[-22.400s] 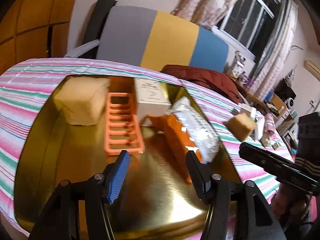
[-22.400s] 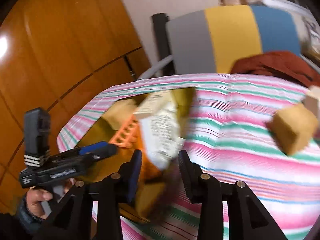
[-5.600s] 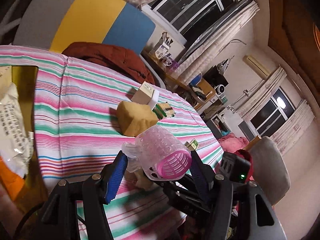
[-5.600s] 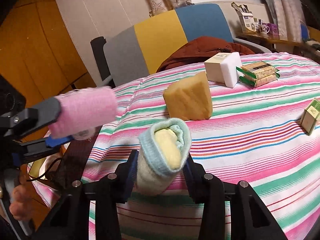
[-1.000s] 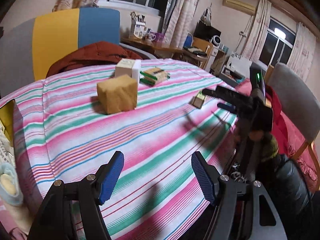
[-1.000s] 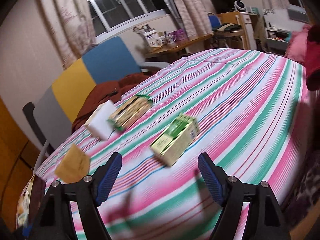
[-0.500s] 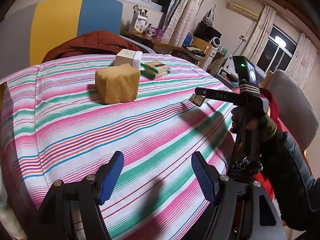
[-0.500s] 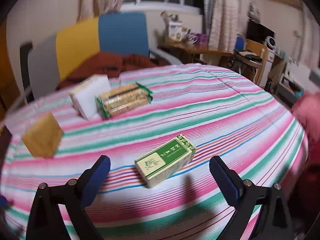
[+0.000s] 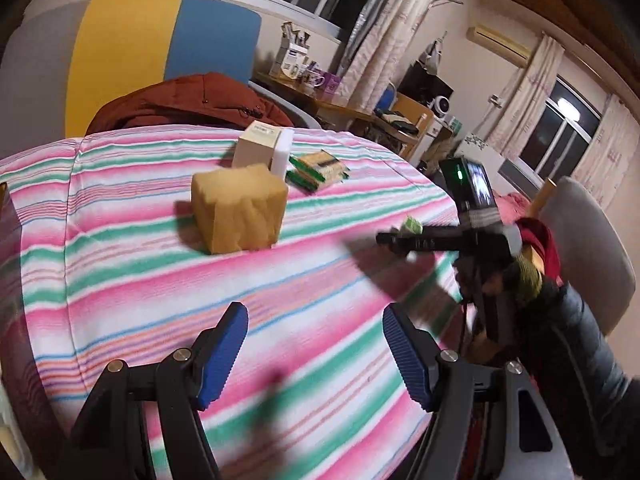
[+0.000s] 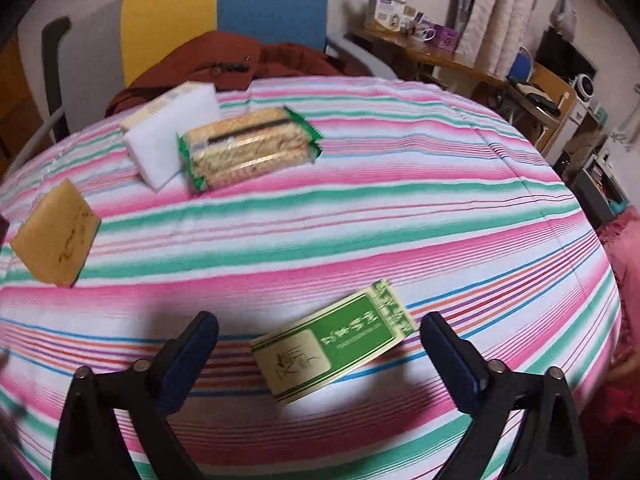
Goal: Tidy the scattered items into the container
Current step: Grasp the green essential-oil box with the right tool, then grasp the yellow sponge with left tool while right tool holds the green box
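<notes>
My right gripper [image 10: 320, 340] is open wide and empty, its jaws on either side of a green and cream box [image 10: 332, 346] lying on the striped cloth. It also shows in the left wrist view [image 9: 394, 238], over the same box [image 9: 412, 225]. My left gripper [image 9: 316, 334] is open and empty above bare cloth. A tan sponge block [image 9: 239, 208] [image 10: 56, 234], a white box [image 9: 264, 148] [image 10: 172, 138] and a green cracker packet [image 9: 318, 168] [image 10: 248, 148] lie farther back. The container is out of view.
The table with the striped cloth [image 10: 400, 208] drops off at its right edge. A chair with a grey, yellow and blue back [image 9: 160, 32] holds a red-brown jacket [image 9: 188, 100] behind the table. A grey chair [image 9: 588, 240] stands at the right. A cluttered desk [image 10: 460, 56] lines the far wall.
My right gripper has come down and forward until its open jaws straddle the green box. My left gripper has shifted slightly nearer the sponge block; both stay open.
</notes>
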Demonstrator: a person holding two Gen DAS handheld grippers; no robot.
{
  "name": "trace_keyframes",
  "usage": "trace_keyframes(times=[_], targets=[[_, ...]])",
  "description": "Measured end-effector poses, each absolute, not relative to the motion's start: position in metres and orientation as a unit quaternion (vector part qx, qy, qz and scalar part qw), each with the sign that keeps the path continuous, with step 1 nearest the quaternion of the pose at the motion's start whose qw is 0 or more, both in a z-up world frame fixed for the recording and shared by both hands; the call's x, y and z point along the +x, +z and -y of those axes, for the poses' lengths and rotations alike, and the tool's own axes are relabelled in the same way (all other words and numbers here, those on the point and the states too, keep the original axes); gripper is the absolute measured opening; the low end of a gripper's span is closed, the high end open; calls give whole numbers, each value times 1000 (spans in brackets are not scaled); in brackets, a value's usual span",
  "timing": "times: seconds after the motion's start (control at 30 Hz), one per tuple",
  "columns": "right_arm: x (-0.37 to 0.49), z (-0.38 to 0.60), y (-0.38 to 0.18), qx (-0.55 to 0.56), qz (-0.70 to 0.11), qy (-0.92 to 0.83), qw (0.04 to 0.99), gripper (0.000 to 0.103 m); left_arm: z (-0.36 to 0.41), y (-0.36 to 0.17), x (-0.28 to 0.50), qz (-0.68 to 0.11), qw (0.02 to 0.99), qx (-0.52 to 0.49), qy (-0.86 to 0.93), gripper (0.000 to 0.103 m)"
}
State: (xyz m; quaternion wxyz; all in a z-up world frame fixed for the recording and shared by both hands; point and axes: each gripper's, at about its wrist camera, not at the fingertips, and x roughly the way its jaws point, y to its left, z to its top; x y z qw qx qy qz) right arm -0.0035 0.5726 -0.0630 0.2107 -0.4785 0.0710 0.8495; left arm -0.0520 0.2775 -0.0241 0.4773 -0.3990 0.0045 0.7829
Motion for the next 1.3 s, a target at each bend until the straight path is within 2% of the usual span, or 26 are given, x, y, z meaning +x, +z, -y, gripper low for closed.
trace_keyframes(times=[0.03, 0.1, 0.53, 0.9, 1.13, 1.3], targets=[[-4, -572, -65, -484, -72, 846, 210, 79, -282, -24, -56, -3, 471, -400, 786, 72], [-2, -569, -64, -479, -72, 851, 205, 77, -291, -23, -64, 1, 460, -404, 791, 73], [1, -548, -67, -456, -70, 871, 170, 76, -334, -26, -104, -16, 369, -411, 833, 83], [-2, -548, -68, -445, -71, 877, 167, 76, -369, -28, -124, -94, 294, -376, 874, 87], [-2, -547, -69, -439, -74, 879, 168, 76, -347, -24, -125, -46, 310, -363, 877, 88], [-2, -546, -69, -437, -74, 881, 166, 76, -340, -33, -127, -44, 310, -384, 869, 88]])
